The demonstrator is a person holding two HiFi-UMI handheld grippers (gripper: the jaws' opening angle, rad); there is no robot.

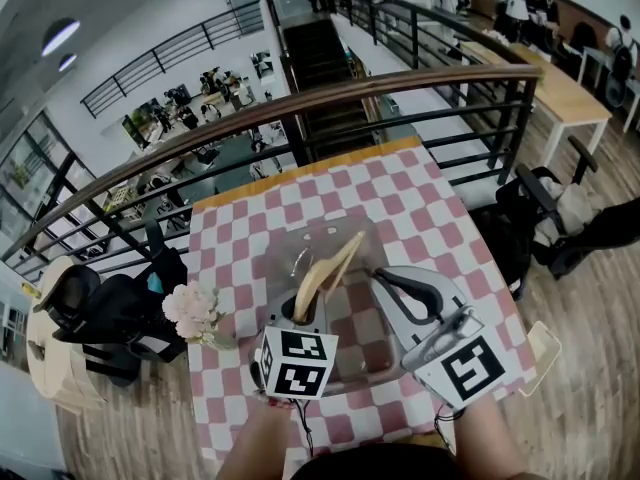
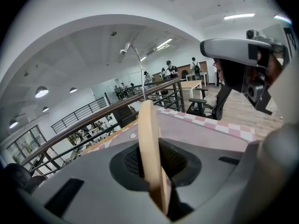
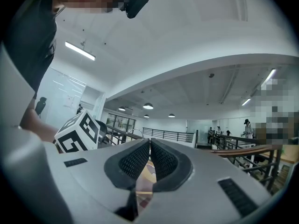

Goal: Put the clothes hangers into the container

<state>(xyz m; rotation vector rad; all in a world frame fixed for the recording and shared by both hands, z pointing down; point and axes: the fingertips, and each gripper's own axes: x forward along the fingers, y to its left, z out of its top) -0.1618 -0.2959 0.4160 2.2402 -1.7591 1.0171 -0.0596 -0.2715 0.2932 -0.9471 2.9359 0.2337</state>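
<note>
Head view: bench (image 1: 420, 208) covered with a pink-and-white checked cloth, with a dark railing (image 1: 300, 103) just beyond its far edge. Clear plastic container (image 1: 300, 248) sits mid-bench. Left tool (image 1: 305, 306) is over the container's near left part, clamped on a wooden clothes hanger (image 1: 330, 268). The hanger rises out of the jaws and tilts toward the far right, above the container. I cannot tell from here whether it touches the container floor. Right tool (image 1: 383, 278) is just right of the hanger, apart from it, over the container's right edge; jaws look drawn together. A small bunch of pale flowers (image 1: 192, 308) stands at the bench's left edge. Black office chair (image 1: 110, 313) on the floor to the left.

Left gripper view: hanger is seen edge-on, upright between the two pads, which press on it from both sides. Its metal hook (image 2: 135, 64) curves up above the wood. Checked cloth lies beyond the jaws. The right tool's body shows at upper right, well clear of the hanger.

Right gripper view: jaws closed down to a thin slit with nothing between them; a strip of checked cloth shows through the gap lower down. The left tool's marker cube (image 3: 79, 132) is at left, beside a forearm. The tool points out level toward the railing.
</note>
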